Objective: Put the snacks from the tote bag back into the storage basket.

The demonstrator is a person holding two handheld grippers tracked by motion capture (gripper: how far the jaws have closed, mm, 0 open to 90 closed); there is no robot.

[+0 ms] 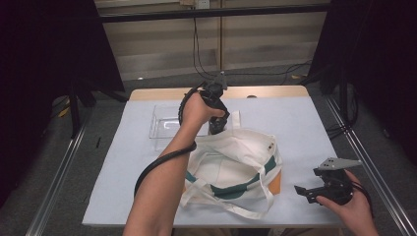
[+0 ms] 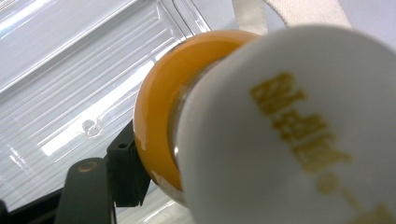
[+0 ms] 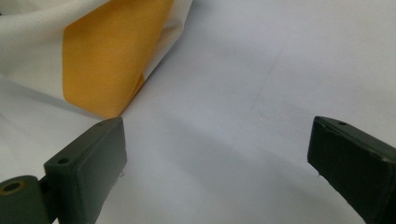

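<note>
Unpacking looks to be the step in hand: the left tool (image 1: 218, 123) hangs pointing down between the far rim of the tote bag (image 1: 231, 169) and the clear plastic tray (image 1: 162, 129), and its jaws are clamped on a white bottle (image 2: 289, 135) with an orange collar (image 2: 156, 107) and gold lettering. In the left gripper view the bottle sits close to the lens, the ribbed tray lies behind it, and a strip of the bag's strap (image 2: 250, 14) crosses the top edge. My judgement is that the bottle is being carried from the bag toward the tray, though the reverse direction cannot be ruled out from these frames.

The right tool (image 1: 314, 191) rests low at the near right of the counter (image 1: 305, 123), just beside the bag's orange corner (image 3: 109, 60), with its jaws spread wide and nothing between them.

If the tray is the goal, the next move calls for shifting the left tool over the tray's floor, lowering until the bottle's base meets the plastic, and only then loosening the grip. A smooth, round bottle on a ribbed tray could roll or tip, so a slow, upright set-down seems wise. The right tool is placed to steady the bag if needed.
</note>
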